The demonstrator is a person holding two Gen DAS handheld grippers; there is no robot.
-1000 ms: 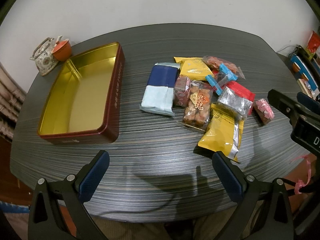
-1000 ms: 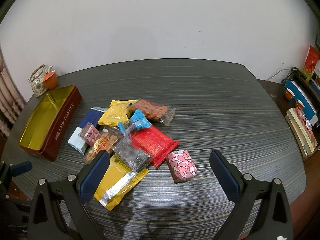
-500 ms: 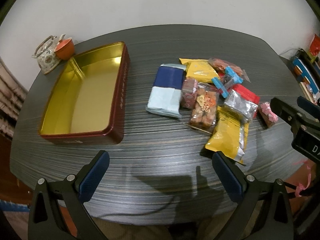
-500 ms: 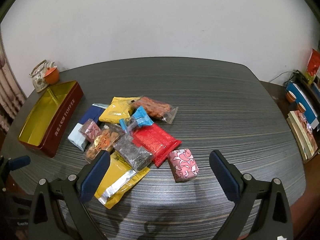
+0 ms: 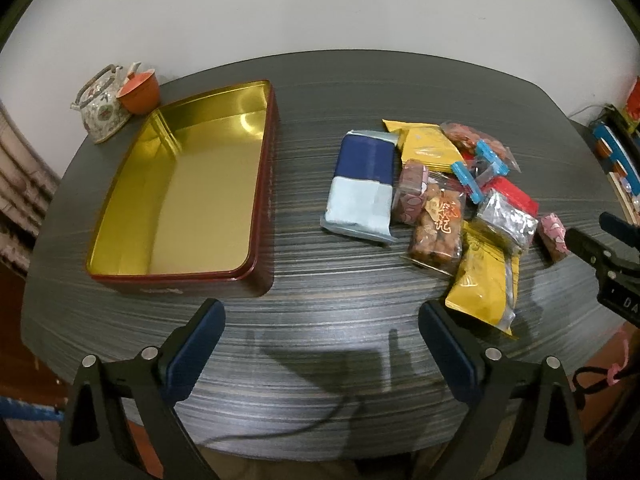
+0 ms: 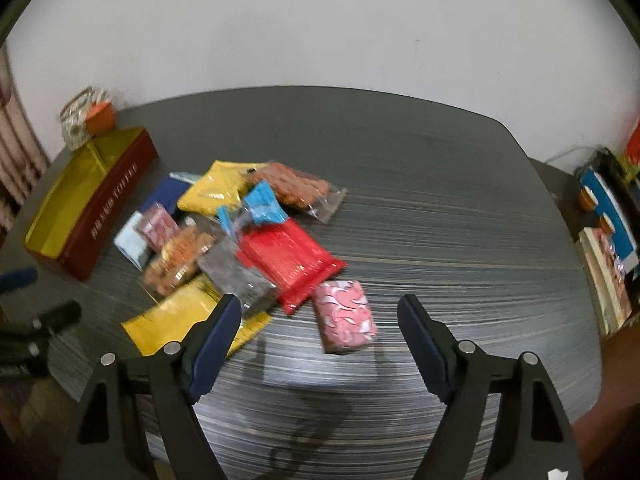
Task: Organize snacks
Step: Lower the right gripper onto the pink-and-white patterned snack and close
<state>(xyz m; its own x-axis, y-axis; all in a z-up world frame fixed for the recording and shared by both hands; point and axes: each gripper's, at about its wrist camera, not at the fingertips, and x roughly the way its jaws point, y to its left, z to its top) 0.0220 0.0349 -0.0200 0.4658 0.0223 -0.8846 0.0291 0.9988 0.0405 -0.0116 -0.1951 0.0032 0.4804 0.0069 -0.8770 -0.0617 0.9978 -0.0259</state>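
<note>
We take the open tin (image 5: 180, 196) as our landmark. It lies flat with its gold inside bare, which we read as the place the snacks are meant to end up; nothing is in it yet. Behind its far left corner stand a teapot (image 5: 102, 106) and an orange cup (image 5: 139, 90), out of the working area.

To the right of the tin, across a bare strip of table (image 5: 304, 184), the snacks lie in one loose heap: the blue and pale packet (image 5: 362, 184) nearest the tin, then the clear bag of brown pieces (image 5: 438, 228), the yellow pouch (image 5: 482, 288) and the red packet (image 6: 288, 260). The pink patterned packet (image 6: 346, 316) lies farthest from the tin, at the heap's edge and free of overlap, so we judge it the easiest first pick.

Our left gripper (image 5: 320, 344) hangs over bare table in front of the tin, its jaws spread wide and just starting to close on nothing. Our right gripper (image 6: 320, 328) is lined up on the pink packet, which shows between the jaws; they are closing, with the pads not yet touching it.
</note>
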